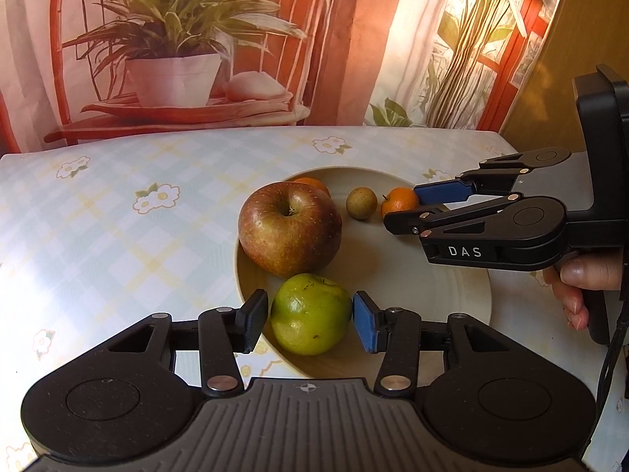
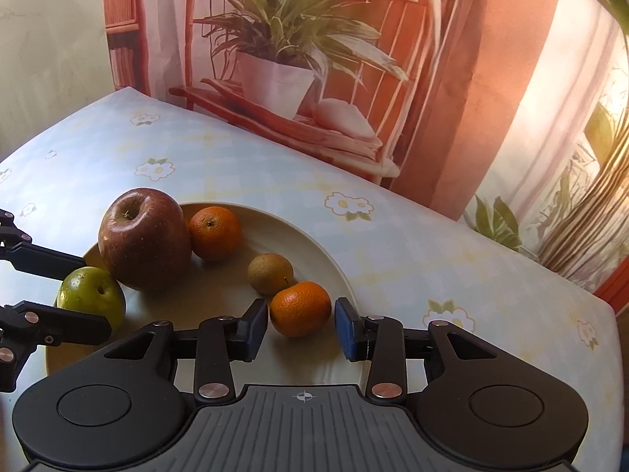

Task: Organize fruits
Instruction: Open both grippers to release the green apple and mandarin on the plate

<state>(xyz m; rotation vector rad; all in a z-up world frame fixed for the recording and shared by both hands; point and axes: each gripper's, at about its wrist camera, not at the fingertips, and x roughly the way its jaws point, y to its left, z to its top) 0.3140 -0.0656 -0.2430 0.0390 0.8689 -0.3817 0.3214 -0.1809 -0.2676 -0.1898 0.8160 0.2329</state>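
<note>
A cream plate [image 1: 412, 275] [image 2: 220, 299] holds a big red apple [image 1: 289, 228] [image 2: 145, 240], a green apple [image 1: 310, 310] [image 2: 90, 295], two tangerines and a small brownish round fruit [image 1: 361, 203] [image 2: 270, 273]. My left gripper [image 1: 310, 320] [image 2: 96, 297] is shut on the green apple, a pad against each side, and the apple rests at the plate's near rim. My right gripper [image 2: 302, 324] [image 1: 403, 206] straddles the nearer tangerine [image 2: 300, 306] [image 1: 395, 202], which sits on the plate with a small gap at the blue pad. The other tangerine [image 2: 214, 232] [image 1: 312, 185] lies behind the red apple.
The table [image 1: 118, 236] [image 2: 412, 244] wears a pale checked cloth with flowers. A curtain printed with a potted plant [image 1: 177, 59] hangs right behind its far edge. A person's hand [image 1: 578, 279] holds the right gripper's handle. The table's right corner [image 2: 605, 306] is close.
</note>
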